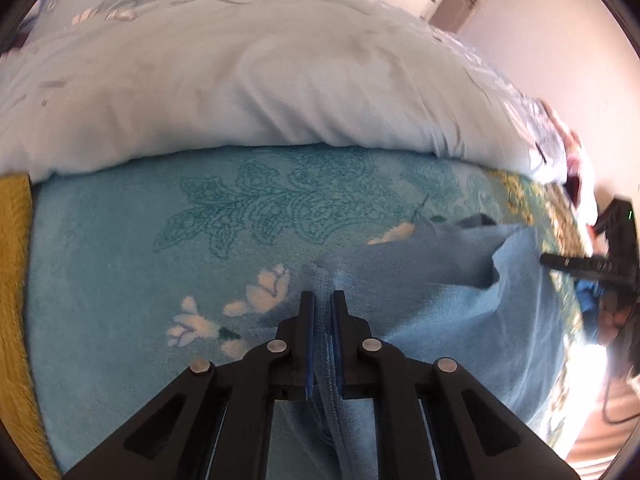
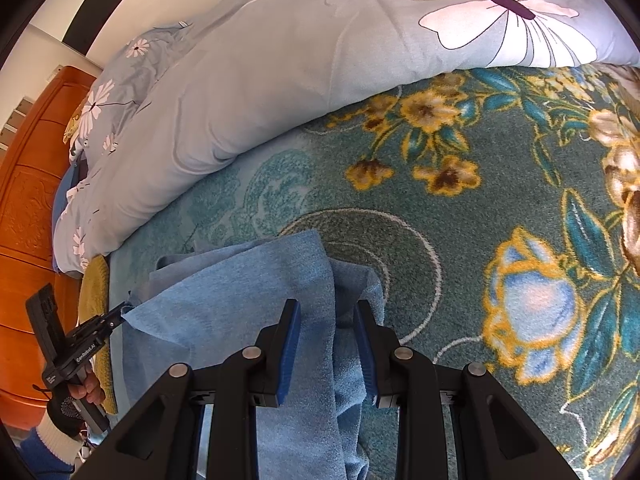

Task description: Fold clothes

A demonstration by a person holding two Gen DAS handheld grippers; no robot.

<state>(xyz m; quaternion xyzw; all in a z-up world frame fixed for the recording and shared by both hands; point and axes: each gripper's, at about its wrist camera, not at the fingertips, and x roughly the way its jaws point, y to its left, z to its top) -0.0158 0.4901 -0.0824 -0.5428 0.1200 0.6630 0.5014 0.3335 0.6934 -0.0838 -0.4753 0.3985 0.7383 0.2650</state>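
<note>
My left gripper [image 1: 323,300] was pinched tight on a seam of the blue garment [image 2: 240,300], the cloth running down between its narrow jaws. My right gripper [image 2: 327,312] stood partly closed with a thick bunched fold of the same garment between its pads; I judged it held, the cloth hanging from there. The garment lay draped between both, spreading toward twelve o'clock over the teal blanket [image 2: 460,220]. Beyond it, at twelve, sat the pale duvet [image 1: 280,80]. I judged this the gripping step, both edges taken before a fold. Next I would need to lift both together, keep the cloth taut, and carry one edge over.
</note>
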